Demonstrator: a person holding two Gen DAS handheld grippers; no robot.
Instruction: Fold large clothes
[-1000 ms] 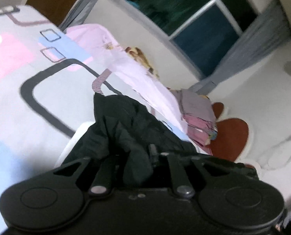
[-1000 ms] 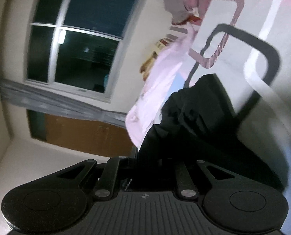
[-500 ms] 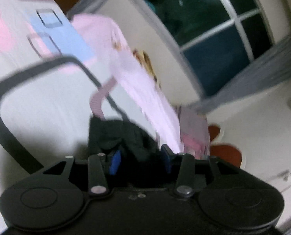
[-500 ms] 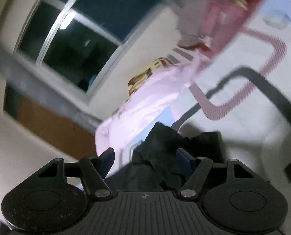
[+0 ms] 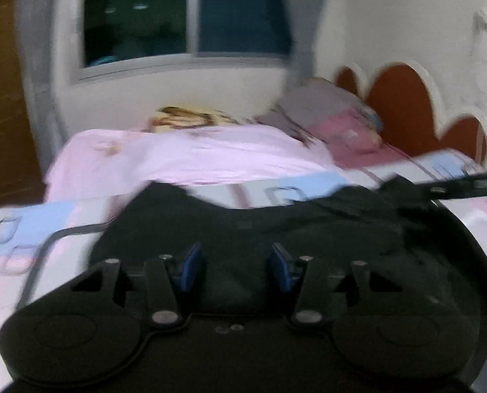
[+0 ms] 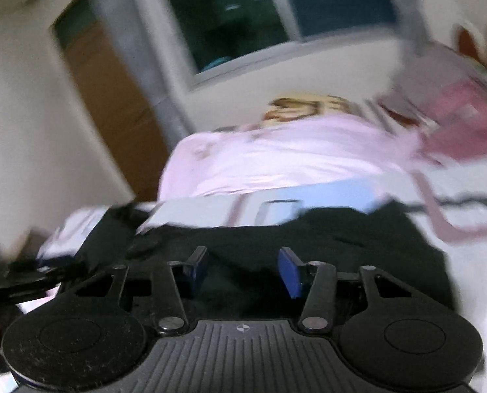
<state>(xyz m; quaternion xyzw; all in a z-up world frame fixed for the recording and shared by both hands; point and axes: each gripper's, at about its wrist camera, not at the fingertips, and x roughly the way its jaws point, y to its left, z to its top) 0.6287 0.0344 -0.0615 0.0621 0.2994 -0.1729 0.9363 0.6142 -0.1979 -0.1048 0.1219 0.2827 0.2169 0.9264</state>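
Left wrist view first: the left claw [image 5: 232, 267] has just been opening, its blue pads [image 5: 188, 267] now partly apart with dark cloth lying between them but not pinched; a second ago it was clamped on a bunched, hanging fold of the garment [image 5: 243, 226]. Since then the wrist has rolled level and the bed [image 5: 24, 229], which ran at a steep tilt across the picture, lies flat ahead of the claw. Off to its right the other tool's black arm [image 5: 456, 188] reaches in over the far corner of the cloth. Right wrist view: the right claw [image 6: 242, 270] opened wide half a second ago and has since been closing a little; its pads [image 6: 289, 273] stand partly apart, cloth below and between them, nothing gripped. I take this to mean both hands have let go after laying the piece down, so one fold or spread is likely done and a fresh grip comes next. The garment [image 6: 309, 245] is black, thick-looking and matte, now spread in a broad low mound directly under and ahead of both claws, its far edge wavy against the patterned sheet. Beyond it lies a pink blanket [image 5: 191, 160], with folded pink and grey clothes [image 5: 338, 121] further right. Blur hides its seams.
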